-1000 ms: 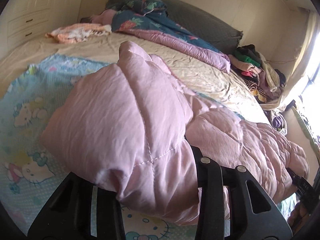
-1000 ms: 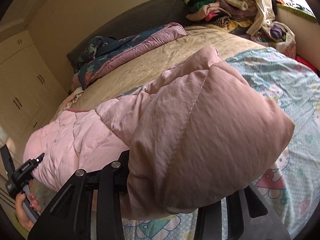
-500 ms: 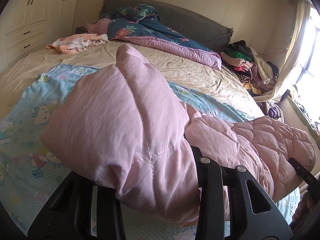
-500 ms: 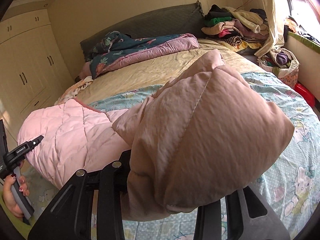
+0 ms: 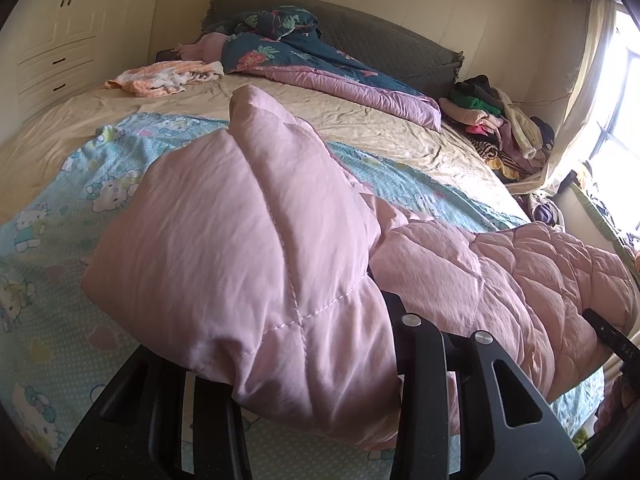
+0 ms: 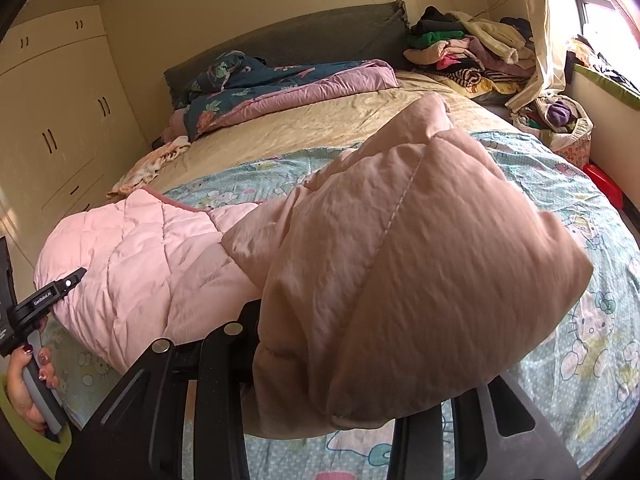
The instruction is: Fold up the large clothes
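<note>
Jacket [image 5: 256, 248] lies on bed [image 5: 360, 128], before duvet [image 5: 344, 80].

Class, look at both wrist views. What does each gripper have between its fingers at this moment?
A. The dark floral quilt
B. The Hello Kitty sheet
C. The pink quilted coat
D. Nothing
C: the left gripper and the right gripper are each closed on a puffy fold of the pink quilted coat, lifted over the Hello Kitty sheet.

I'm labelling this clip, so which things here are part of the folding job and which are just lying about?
In the job:
- pink quilted coat, an end held in each gripper
- left gripper
- right gripper
- Hello Kitty sheet under the coat

Lying about:
- floral duvet
- heap of clothes
- peach cloth
- wardrobe
</note>
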Motion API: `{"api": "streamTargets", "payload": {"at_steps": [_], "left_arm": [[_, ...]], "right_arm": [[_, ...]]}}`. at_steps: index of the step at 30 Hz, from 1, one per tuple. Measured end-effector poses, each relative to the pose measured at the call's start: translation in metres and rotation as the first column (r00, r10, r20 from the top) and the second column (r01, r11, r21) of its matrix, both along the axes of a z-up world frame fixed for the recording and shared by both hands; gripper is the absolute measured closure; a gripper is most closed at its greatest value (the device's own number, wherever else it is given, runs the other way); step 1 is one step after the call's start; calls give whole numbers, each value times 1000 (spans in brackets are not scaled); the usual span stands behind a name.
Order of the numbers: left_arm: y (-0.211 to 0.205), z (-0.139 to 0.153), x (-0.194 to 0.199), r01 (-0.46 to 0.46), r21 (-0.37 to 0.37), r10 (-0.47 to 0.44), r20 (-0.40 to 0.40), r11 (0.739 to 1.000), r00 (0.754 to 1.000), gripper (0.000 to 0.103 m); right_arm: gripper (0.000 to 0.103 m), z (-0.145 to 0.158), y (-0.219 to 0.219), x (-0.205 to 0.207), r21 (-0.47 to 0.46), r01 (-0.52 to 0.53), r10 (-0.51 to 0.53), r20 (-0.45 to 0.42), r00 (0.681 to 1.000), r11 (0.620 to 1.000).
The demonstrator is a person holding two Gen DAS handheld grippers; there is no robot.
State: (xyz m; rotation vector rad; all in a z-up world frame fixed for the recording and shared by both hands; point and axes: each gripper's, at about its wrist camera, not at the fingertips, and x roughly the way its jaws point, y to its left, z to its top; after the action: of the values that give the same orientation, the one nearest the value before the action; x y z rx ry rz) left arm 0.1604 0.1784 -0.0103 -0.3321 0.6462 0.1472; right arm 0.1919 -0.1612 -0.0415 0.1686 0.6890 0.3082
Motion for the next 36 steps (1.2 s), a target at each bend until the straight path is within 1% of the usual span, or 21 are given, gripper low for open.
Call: {"api": "streamTargets", "payload": {"at_steps": [8, 14, 20, 22, 28, 31, 33, 35, 36], "left_arm": [[1, -24, -27, 3, 0, -3, -16, 1000, 1000, 72], [4, -39, -40, 1, -10, -1, -35, 1000, 999, 68], [10, -54, -41, -24, -46, 22, -55, 999, 998, 58], [11, -59, -42, -28, -54, 25, -63, 998, 998, 54], [15, -70, -45, -44, -92, 37, -70, 995, 997, 46], [19, -71, -50, -51, -113, 43, -74, 992, 996, 43], [18, -68, -52, -52, -105, 43, -88, 993, 995, 40], [18, -64, -57, -48, -99, 38, -98, 994, 994, 36], [18, -62, -60, -48, -100, 38, -100, 994, 994, 31]], "right_arm": [[70, -24, -6, -23, 20, 18, -17, -40, 999, 1000], [68, -40, -9, -24, 31, 44, -41, -91, 995, 999], [62, -59, -13, -13, 38, 77, -70, -157, 985, 996], [60, -66, -16, -12, 53, 86, -75, -176, 981, 995], [49, -83, -26, -13, 113, 107, -81, -214, 973, 988], [44, -83, -34, -16, 151, 127, -89, -234, 968, 980], [32, -81, -37, -20, 156, 143, -103, -243, 965, 977], [24, -77, -40, -27, 154, 147, -107, -243, 964, 977], [21, -74, -41, -31, 148, 146, -107, -242, 964, 978]]}}
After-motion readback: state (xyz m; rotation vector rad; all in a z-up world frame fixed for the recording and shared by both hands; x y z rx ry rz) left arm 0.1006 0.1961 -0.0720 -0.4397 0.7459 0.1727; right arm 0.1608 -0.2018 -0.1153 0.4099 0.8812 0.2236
